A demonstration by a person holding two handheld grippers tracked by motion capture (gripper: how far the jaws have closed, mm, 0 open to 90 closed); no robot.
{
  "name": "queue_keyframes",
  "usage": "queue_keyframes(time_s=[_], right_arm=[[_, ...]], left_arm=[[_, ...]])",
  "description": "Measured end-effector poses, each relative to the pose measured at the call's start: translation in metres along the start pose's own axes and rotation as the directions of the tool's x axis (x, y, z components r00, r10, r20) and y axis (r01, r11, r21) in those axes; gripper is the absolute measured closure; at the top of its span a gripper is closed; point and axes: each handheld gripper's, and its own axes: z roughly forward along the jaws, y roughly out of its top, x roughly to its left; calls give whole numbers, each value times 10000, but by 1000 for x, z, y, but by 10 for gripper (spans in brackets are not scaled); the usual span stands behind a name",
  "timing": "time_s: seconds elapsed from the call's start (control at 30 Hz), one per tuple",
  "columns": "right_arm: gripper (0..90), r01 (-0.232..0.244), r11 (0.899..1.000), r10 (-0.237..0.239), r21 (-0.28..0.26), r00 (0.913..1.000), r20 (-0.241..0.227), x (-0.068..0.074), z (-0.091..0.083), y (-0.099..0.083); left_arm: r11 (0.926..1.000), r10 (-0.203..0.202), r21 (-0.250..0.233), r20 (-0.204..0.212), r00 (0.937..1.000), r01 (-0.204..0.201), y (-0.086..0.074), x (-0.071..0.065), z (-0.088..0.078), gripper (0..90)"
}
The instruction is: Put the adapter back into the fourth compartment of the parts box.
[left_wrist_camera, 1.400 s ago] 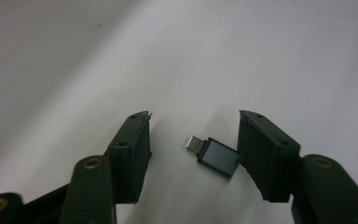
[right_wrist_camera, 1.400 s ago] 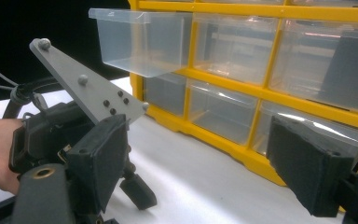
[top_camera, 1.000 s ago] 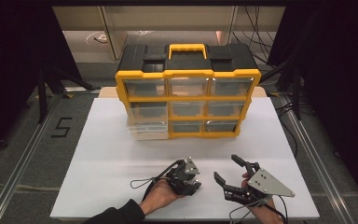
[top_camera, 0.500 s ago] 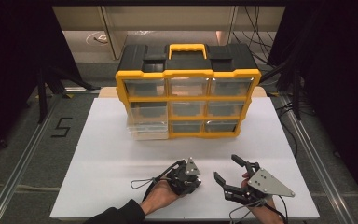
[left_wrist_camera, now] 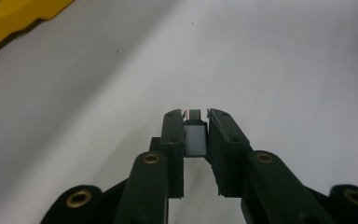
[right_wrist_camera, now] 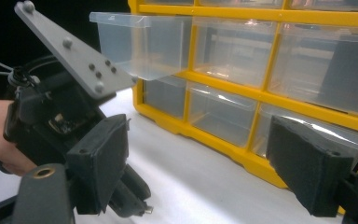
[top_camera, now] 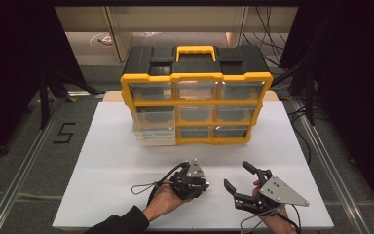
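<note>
Left gripper [left_wrist_camera: 196, 114]: its jaws have just been closing and are now pinching a small flat piece [left_wrist_camera: 196, 140] — pale face, dark tip with a thin red edge — right at the fingertips, low over the white table [left_wrist_camera: 270, 60].
Left gripper, high view [top_camera: 200, 187]: it is sitting in the person's left hand [top_camera: 168, 200] near the front edge of the table, its cable looping off to the left.
Small piece: it is being held between the left pads, well apart from the organizer [top_camera: 196, 105].
Right gripper [top_camera: 241, 181]: its jaws are standing wide apart with nothing between them; it is resting just beside the left gripper, in the right hand [top_camera: 272, 217].
Organizer: yellow frame with clear drawers and a black top with a yellow handle, it is standing upright at the back of the table.
Open drawer [right_wrist_camera: 142, 44]: one clear drawer in the left column is sticking out — the others are sitting flush.
Right gripper view: it is looking past its own spread jaws at the left gripper's grey plate [right_wrist_camera: 72, 53] and the drawer fronts.
</note>
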Motion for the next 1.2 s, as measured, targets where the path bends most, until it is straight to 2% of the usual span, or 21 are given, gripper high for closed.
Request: queue_keyframes(time_s=[0.3, 0.73, 0.83, 1.2], right_arm=[[219, -16, 10000, 16, -76, 10000, 5, -1, -1, 1], [219, 25, 10000, -25, -41, 10000, -28, 0, 0, 0], [219, 41, 10000, -41, -53, 10000, -15, 0, 0, 0], [219, 44, 10000, -44, -32, 10000, -25, 0, 0, 0]], left_arm=[[9958, -270, -874, 77, 9996, 276, 5, 5, -16, 760], [9904, -288, -1351, -59, 9996, 277, 11, 10, -31, 760], [9865, -291, -1616, -82, 9995, 274, 14, 11, -38, 760], [9768, -395, -2116, -206, 9990, 343, 21, 14, -54, 760]])
